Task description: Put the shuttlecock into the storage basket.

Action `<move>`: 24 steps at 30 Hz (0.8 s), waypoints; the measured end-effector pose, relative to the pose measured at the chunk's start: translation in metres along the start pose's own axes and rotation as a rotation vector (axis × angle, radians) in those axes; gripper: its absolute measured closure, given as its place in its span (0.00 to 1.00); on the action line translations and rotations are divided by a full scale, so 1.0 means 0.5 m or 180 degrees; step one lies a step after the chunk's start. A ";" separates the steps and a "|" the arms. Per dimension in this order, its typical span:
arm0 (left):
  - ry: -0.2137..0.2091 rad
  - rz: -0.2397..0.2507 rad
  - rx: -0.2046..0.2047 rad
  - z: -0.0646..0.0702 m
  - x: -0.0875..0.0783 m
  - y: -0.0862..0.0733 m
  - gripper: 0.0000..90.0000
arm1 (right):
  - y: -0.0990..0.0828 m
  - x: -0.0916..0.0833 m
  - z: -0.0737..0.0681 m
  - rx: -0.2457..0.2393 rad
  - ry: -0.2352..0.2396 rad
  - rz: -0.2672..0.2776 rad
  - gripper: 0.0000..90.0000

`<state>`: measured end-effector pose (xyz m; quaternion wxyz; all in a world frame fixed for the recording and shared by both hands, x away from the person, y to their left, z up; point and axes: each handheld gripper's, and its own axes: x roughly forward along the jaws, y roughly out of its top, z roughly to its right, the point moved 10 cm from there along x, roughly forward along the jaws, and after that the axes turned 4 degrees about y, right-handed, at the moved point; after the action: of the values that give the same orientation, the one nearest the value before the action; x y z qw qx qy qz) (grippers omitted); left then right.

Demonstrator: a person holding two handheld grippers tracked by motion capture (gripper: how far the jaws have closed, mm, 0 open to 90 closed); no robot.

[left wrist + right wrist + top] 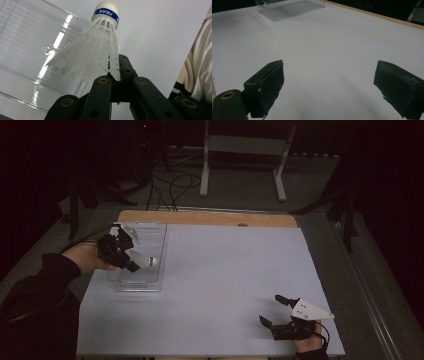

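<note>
A white plastic shuttlecock [95,52] with a blue band around its cork is pinched by its skirt edge in my left gripper [120,72], which is shut on it. From above, the left gripper [131,264] hovers over a clear plastic tray [150,282] at the table's left, with the shuttlecock [150,261] pointing cork-first to the right. The clear plastic tray [22,50] lies behind the shuttlecock. My right gripper [270,309] rests near the front right edge, open, with nothing between its pads [269,85]. The tray [289,8] lies far ahead of it.
The white table top [225,280] has a wooden strip [205,217] along its far edge. Beyond it, a white metal stand [245,150] and cables [170,190] are on the floor. A light sleeve [200,70] shows at the right of the left gripper view.
</note>
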<state>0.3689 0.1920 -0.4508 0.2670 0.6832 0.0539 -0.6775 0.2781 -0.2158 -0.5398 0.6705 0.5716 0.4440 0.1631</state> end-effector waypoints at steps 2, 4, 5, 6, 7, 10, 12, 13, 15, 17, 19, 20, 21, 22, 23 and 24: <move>-0.0030 -0.0012 0.0032 0.000 0.008 -0.003 1.00 | 0.000 0.000 0.000 0.0000 -0.0002 -0.0001 0.11; -0.0028 -0.0030 0.0049 -0.004 0.014 -0.005 1.00 | -0.001 0.001 0.000 0.0011 0.0001 -0.0008 0.11; -0.0023 -0.0033 0.0040 -0.006 0.017 -0.006 1.00 | -0.001 0.001 0.000 0.0009 0.0004 -0.0014 0.11; -0.0010 -0.0022 0.0017 -0.009 0.021 -0.006 1.00 | -0.001 0.001 0.000 0.0006 0.0005 -0.0015 0.11; -0.0003 -0.0027 0.0024 -0.012 0.023 -0.007 1.00 | -0.001 0.001 0.000 0.0002 0.0004 -0.0017 0.11; 0.0003 -0.0038 0.0009 -0.017 0.034 -0.011 1.00 | 0.000 0.001 0.000 -0.0007 -0.0002 -0.0005 0.11; -0.0010 -0.0064 -0.0003 -0.020 0.042 -0.015 1.00 | 0.000 0.000 0.000 -0.0002 -0.0001 -0.0005 0.11; -0.0022 -0.0069 0.0003 -0.022 0.045 -0.017 1.00 | 0.000 0.000 0.000 -0.0002 -0.0003 -0.0008 0.11; -0.0036 -0.0081 -0.0003 -0.026 0.051 -0.022 1.00 | 0.000 0.000 0.000 0.0000 0.0000 -0.0002 0.11; -0.0026 -0.0105 -0.0035 -0.032 0.057 -0.026 1.00 | 0.000 0.000 0.000 -0.0005 0.0005 -0.0005 0.11; -0.0043 -0.0101 -0.0036 -0.033 0.061 -0.027 1.00 | 0.000 0.001 -0.001 -0.0012 0.0007 -0.0009 0.11; -0.0028 -0.0118 -0.0037 -0.036 0.064 -0.028 1.00 | 0.000 0.001 -0.001 -0.0015 0.0008 -0.0009 0.11; -0.0031 -0.0130 -0.0035 -0.036 0.067 -0.029 1.00 | 0.000 0.001 -0.001 -0.0015 0.0006 -0.0009 0.11; -0.0039 -0.0129 -0.0028 -0.035 0.070 -0.030 1.00 | 0.000 0.001 -0.001 -0.0012 0.0004 -0.0008 0.11; -0.0025 -0.0130 -0.0022 -0.036 0.074 -0.030 1.00 | 0.000 0.001 0.000 -0.0012 0.0006 -0.0008 0.11; -0.0027 -0.0151 -0.0028 -0.036 0.078 -0.031 1.00 | 0.000 0.001 0.000 -0.0010 0.0005 -0.0008 0.11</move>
<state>0.3812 0.2020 -0.4934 0.2541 0.6777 0.0720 -0.6862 0.2783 -0.2153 -0.5398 0.6713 0.5698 0.4450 0.1634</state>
